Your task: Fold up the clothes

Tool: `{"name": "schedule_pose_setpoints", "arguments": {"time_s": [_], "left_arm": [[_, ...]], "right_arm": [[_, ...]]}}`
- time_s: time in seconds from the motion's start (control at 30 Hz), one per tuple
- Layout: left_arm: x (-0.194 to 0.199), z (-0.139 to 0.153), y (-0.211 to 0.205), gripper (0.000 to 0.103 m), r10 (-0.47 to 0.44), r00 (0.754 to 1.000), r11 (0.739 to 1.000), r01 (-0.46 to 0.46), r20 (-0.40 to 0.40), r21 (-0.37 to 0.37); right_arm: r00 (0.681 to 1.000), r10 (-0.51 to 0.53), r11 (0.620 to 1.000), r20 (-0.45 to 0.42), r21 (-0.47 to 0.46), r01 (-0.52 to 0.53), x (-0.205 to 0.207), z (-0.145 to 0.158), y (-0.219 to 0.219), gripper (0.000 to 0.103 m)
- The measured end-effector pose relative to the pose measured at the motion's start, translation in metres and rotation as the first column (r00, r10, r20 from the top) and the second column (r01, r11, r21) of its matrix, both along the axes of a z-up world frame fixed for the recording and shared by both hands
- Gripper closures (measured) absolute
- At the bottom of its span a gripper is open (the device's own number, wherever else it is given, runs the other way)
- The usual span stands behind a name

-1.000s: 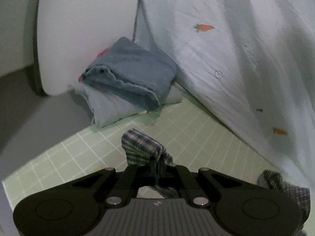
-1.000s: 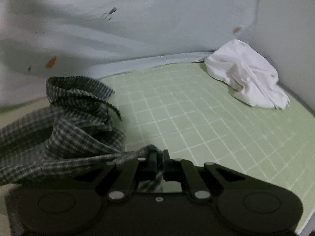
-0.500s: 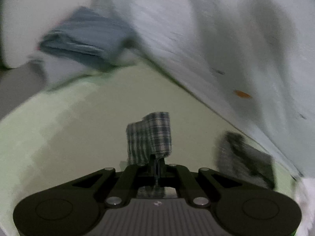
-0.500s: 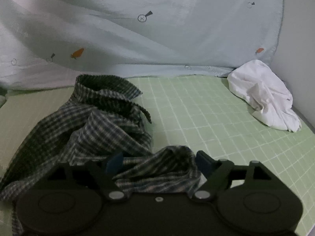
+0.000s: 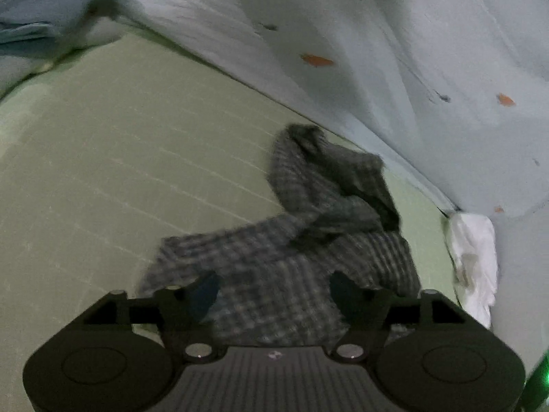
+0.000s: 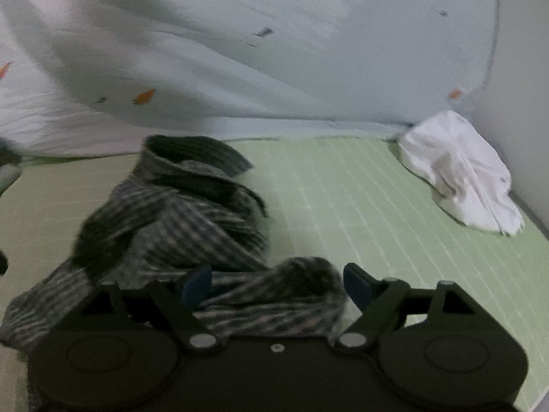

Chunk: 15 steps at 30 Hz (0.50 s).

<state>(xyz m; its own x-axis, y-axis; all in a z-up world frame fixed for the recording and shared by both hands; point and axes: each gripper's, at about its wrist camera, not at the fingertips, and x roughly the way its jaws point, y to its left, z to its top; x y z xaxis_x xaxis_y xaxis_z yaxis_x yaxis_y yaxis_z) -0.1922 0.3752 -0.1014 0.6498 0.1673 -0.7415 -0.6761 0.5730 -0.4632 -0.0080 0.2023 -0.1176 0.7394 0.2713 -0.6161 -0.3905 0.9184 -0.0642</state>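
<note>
A rumpled checked garment (image 5: 302, 240) lies on the green grid mat (image 5: 120, 158), stretching toward the quilt-side edge. Both the left gripper (image 5: 274, 292) and the right gripper (image 6: 278, 281) have just spread open, straddling its near end unclamped.

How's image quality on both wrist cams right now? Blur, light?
Left wrist: dim, heavy motion smear; grid lines on the green sheet streak and the plaid garment is soft. Right wrist: dim, milder blur; white cloth fairly legible, fisheye bending at edges.

Dim flat light, motion blur, fisheye edges darkened
</note>
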Motion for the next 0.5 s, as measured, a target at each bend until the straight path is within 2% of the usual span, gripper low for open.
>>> {"name": "schedule_pose_setpoints", "arguments": {"time_s": [0.13,0.2,0.3,0.4,0.47,0.5], "left_arm": [[-0.017,0.000,0.007,0.023,0.075,0.995,0.997,-0.074,-0.058,0.019],[-0.025,-0.004,0.012,0.023,0.103,0.990,0.995,-0.101,-0.101,0.024],[-0.042,-0.006,0.017,0.023,0.136,0.982,0.991,-0.133,-0.132,0.029],[-0.057,-0.006,0.021,0.023,0.167,0.974,0.986,-0.163,-0.150,0.039],[-0.064,-0.004,0.021,0.023,0.186,0.970,0.982,-0.180,-0.156,0.049],[-0.067,-0.002,0.020,0.023,0.192,0.969,0.981,-0.186,-0.158,0.054]], "right_arm": [[0.993,0.114,0.993,-0.016,0.045,-0.113,-0.012,0.002,0.020,0.018],[0.980,0.196,0.979,-0.031,0.066,-0.194,-0.020,-0.002,0.036,0.019],[0.940,0.325,0.945,-0.101,0.082,-0.318,-0.029,-0.018,0.063,0.019],[0.880,0.441,0.897,-0.178,0.097,-0.430,-0.037,-0.037,0.091,0.019],[0.875,0.437,0.898,-0.209,0.061,-0.435,-0.037,-0.051,0.102,0.020],[0.872,0.436,0.898,-0.222,0.047,-0.437,-0.038,-0.057,0.107,0.024]]}}
